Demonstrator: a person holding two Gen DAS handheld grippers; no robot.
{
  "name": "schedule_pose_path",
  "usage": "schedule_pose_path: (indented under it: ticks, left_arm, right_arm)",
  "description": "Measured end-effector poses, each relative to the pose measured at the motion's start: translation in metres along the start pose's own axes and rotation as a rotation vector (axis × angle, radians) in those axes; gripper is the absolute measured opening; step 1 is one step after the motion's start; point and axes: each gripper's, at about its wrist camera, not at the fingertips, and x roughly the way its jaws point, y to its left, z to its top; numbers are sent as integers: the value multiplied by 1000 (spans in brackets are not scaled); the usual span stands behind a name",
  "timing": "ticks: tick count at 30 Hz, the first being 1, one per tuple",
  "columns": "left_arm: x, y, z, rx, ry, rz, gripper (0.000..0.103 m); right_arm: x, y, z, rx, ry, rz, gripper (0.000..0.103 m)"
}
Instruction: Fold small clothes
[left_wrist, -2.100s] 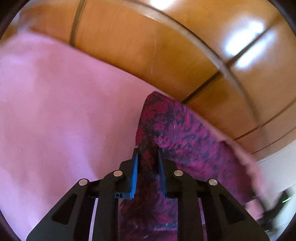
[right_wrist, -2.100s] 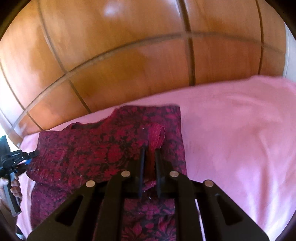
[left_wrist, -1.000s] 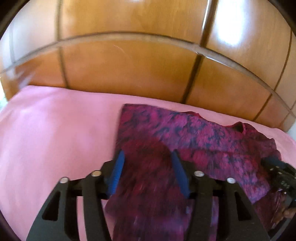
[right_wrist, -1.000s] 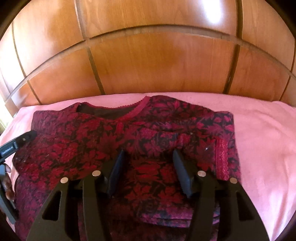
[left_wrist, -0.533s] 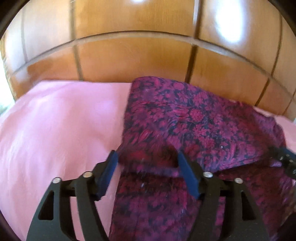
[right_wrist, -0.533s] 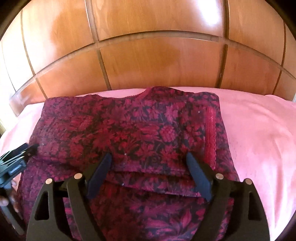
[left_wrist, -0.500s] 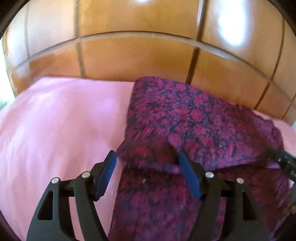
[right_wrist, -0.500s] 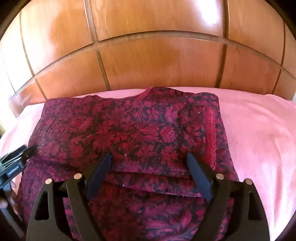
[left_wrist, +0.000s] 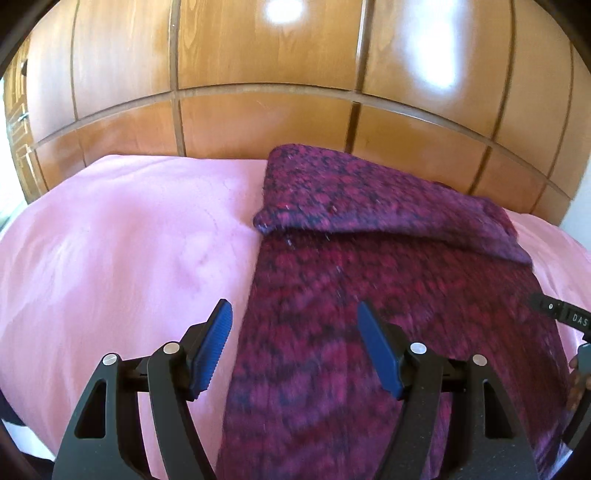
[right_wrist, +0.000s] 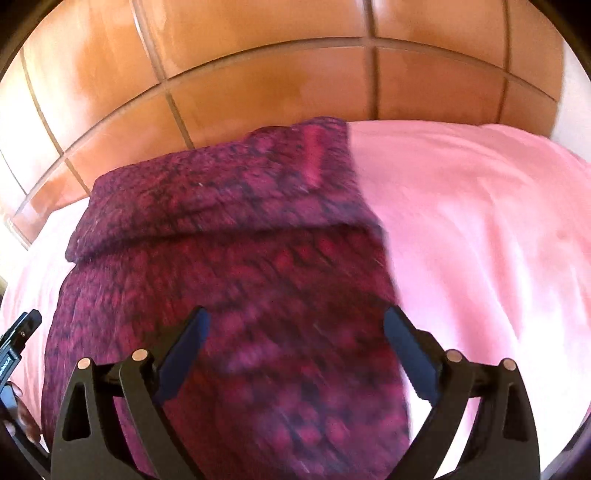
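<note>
A dark red floral garment (left_wrist: 388, 266) lies on a pink bed sheet (left_wrist: 110, 251), its top part folded down over the body. My left gripper (left_wrist: 293, 332) is open and empty, hovering above the garment's left edge. In the right wrist view the same garment (right_wrist: 229, 266) fills the middle, with the folded flap (right_wrist: 229, 192) across its far end. My right gripper (right_wrist: 295, 339) is open and empty above the garment's right part. The other gripper shows at the edge of each view, in the left wrist view (left_wrist: 561, 317) and in the right wrist view (right_wrist: 14, 343).
A glossy wooden headboard (left_wrist: 280, 110) with panel grooves rises right behind the garment. Pink sheet spreads to the left in the left wrist view and to the right in the right wrist view (right_wrist: 480, 229).
Both grippers let go of the garment's top, opened wide and drew back toward me. The folded flap now rests flat on the garment.
</note>
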Motion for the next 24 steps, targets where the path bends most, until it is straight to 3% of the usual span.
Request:
schedule_pose_path:
  ticks: [8, 14, 20, 23, 24]
  left_arm:
    - [-15, 3, -39, 30, 41, 1, 69]
    - [-21, 15, -61, 31, 96, -17, 69]
    - [-42, 45, -92, 25, 198, -155, 62]
    - [-54, 55, -109, 33, 245, -246, 62]
    - [-58, 58, -115, 31, 265, -291, 58]
  right_arm:
    - [-28, -44, -52, 118, 33, 86, 95]
    - [-45, -45, -80, 125, 47, 178, 93]
    - [-72, -42, -108, 100, 113, 247, 74]
    - [-80, -46, -132, 102, 202, 290, 62]
    - [-80, -45, -139, 99, 227, 300, 57]
